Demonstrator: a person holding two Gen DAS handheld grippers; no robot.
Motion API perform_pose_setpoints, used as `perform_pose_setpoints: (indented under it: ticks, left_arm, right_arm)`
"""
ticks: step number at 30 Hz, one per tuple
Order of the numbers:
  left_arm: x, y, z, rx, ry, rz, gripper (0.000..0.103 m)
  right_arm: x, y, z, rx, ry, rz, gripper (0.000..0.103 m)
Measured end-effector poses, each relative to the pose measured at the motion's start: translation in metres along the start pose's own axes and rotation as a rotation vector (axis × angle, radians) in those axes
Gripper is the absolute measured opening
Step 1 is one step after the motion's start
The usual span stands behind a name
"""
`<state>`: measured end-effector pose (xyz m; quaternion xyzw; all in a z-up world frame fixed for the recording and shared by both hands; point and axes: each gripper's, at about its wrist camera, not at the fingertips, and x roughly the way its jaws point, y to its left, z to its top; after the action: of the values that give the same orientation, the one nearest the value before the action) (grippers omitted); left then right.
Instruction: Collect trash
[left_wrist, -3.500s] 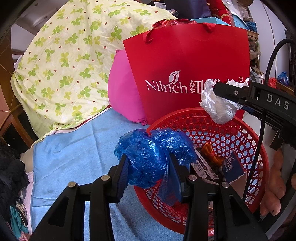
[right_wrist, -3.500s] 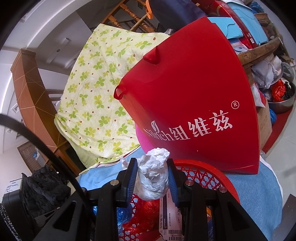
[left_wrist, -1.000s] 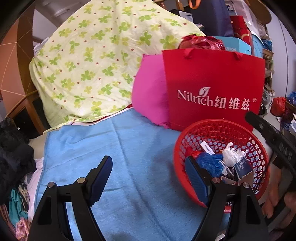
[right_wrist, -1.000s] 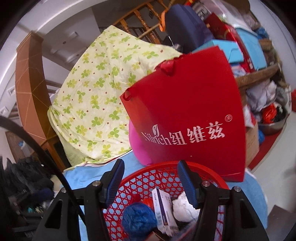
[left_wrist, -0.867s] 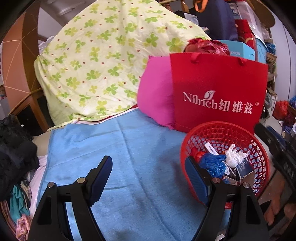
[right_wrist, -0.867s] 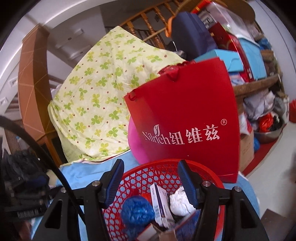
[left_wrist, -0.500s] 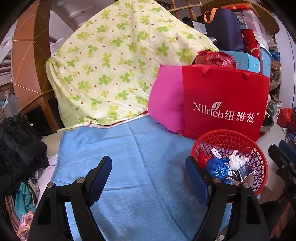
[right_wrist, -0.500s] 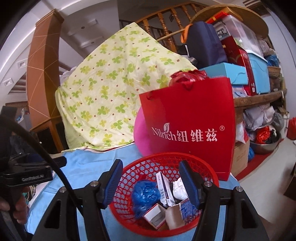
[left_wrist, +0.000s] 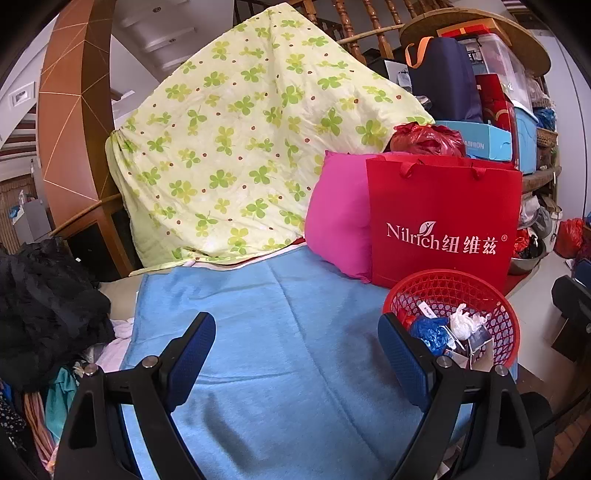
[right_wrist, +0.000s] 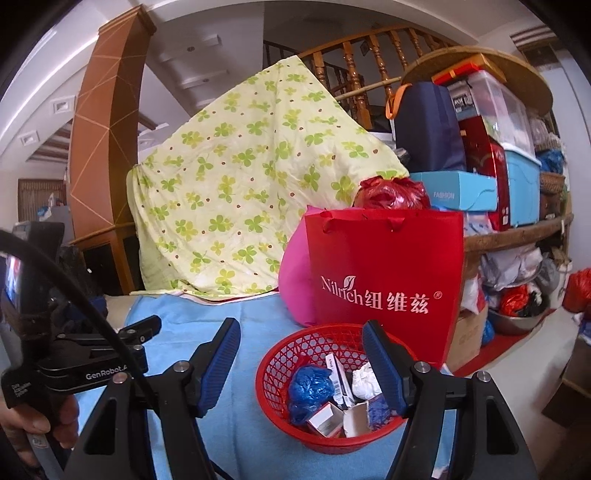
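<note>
Near wall of the red basket (left_wrist: 443, 282) is masked in the left wrist view by a blue pad (left_wrist: 400, 360). Print on the small cartons (right_wrist: 325, 421) inside is too small to be read. The pink cushion (right_wrist: 295, 284) is half covered by the red bag (right_wrist: 384, 273). The person's hand (right_wrist: 33, 421) is cut off by the frame edge.

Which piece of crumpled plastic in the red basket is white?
The white crumpled bag on the right side of the red basket, beside the upright carton. The other crumpled wad, left of the carton, is blue.
</note>
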<state>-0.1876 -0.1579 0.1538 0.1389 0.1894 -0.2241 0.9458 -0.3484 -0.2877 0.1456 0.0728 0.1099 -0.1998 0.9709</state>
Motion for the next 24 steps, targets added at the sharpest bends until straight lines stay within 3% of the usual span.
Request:
perform_pose_setpoints:
  ticks: [5,8,13,24]
  left_arm:
    - [-0.02,0.006,-0.001,-0.002,-0.017,0.025,0.09]
    - [-0.03,0.008,0.0,0.001,-0.023,0.026,0.098]
    - [-0.049,0.009,0.003,0.016,-0.058,0.022,0.099]
    - [-0.066,0.008,0.006,0.024,-0.056,-0.015,0.099]
  right_arm:
    - [-0.011,0.008,0.004,-0.021,0.043,-0.002,0.072]
    - [-0.016,0.01,0.003,-0.029,0.06,-0.009,0.072]
    - [-0.026,0.014,0.005,-0.045,0.073,-0.008,0.072]
    - [-0.043,0.011,0.011,-0.052,0.092,-0.016,0.072]
